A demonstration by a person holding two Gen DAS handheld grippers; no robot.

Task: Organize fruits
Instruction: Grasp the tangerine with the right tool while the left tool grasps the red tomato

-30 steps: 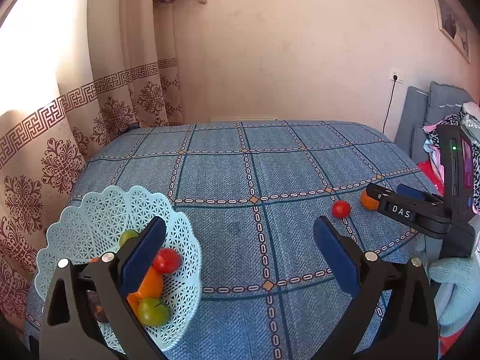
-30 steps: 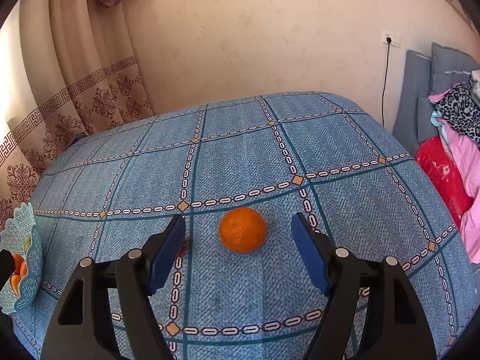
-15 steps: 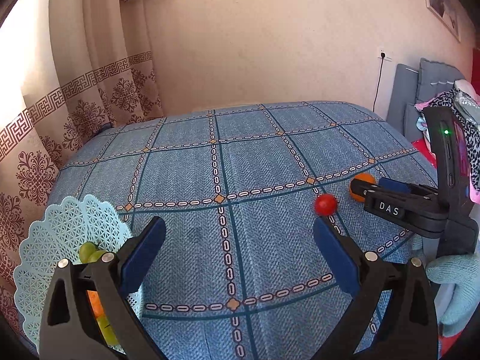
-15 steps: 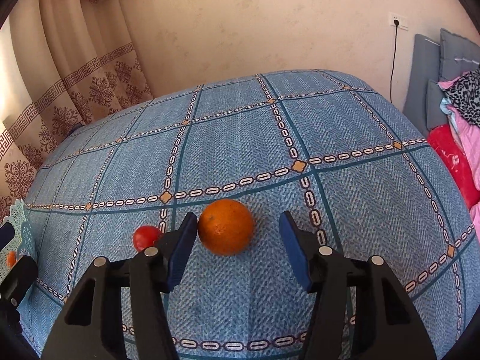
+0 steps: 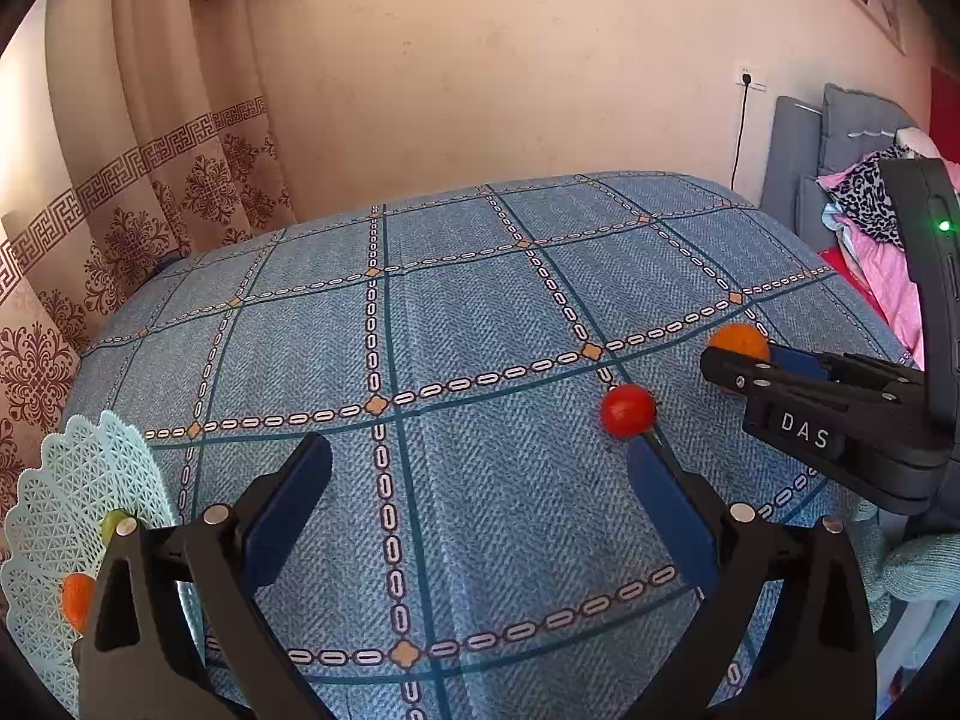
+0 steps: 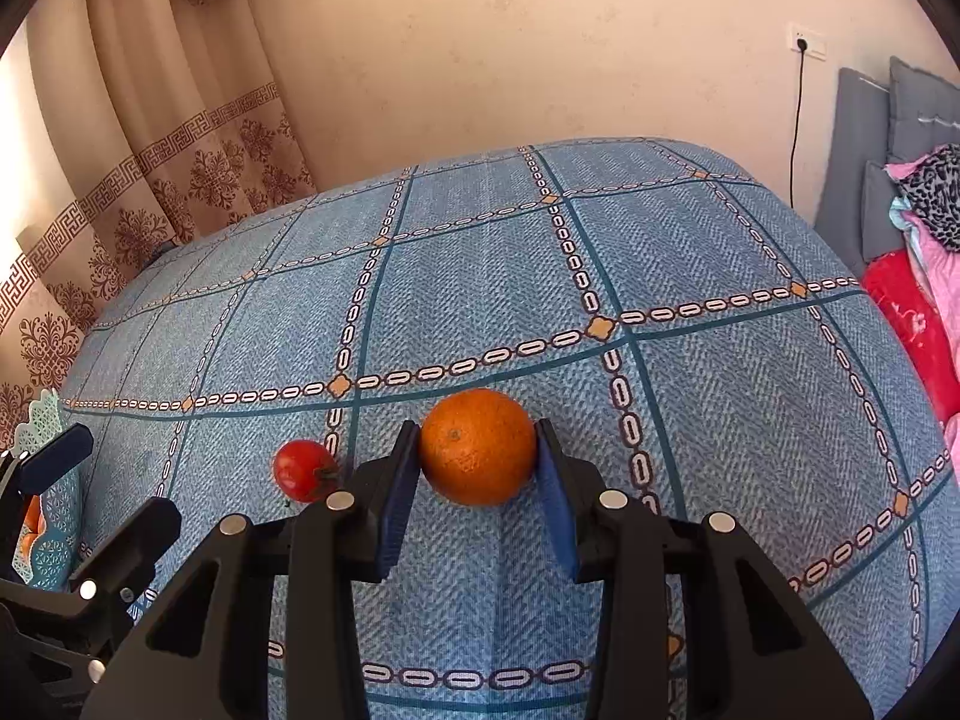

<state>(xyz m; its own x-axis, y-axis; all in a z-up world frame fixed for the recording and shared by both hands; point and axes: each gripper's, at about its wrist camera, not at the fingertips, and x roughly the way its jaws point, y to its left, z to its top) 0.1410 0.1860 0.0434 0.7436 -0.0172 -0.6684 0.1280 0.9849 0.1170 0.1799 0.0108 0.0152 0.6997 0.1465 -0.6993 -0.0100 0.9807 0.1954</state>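
Observation:
An orange (image 6: 477, 447) rests on the blue checked bedspread (image 6: 720, 390), and the blue pads of my right gripper (image 6: 477, 439) press on both its sides. Just left of it lies a small red tomato (image 6: 303, 471). In the left wrist view the tomato (image 5: 628, 411) sits just beyond the right fingertip of my open left gripper (image 5: 474, 456), which holds nothing. The right gripper (image 5: 735, 360) comes in from the right and half hides the orange (image 5: 738, 341). A pale blue lattice basket (image 5: 54, 498) at the far left holds an orange fruit (image 5: 78, 600) and a green one (image 5: 111, 522).
A patterned curtain (image 5: 138, 192) hangs along the left and a bare wall stands behind the bed. A grey headboard (image 6: 864, 144) and a pile of pink and red clothes (image 6: 918, 324) lie on the right. A gloved hand (image 5: 918, 570) holds the right gripper.
My right gripper moved forward around the orange and shut on it. My left gripper swung right, away from the basket and towards the tomato, staying open.

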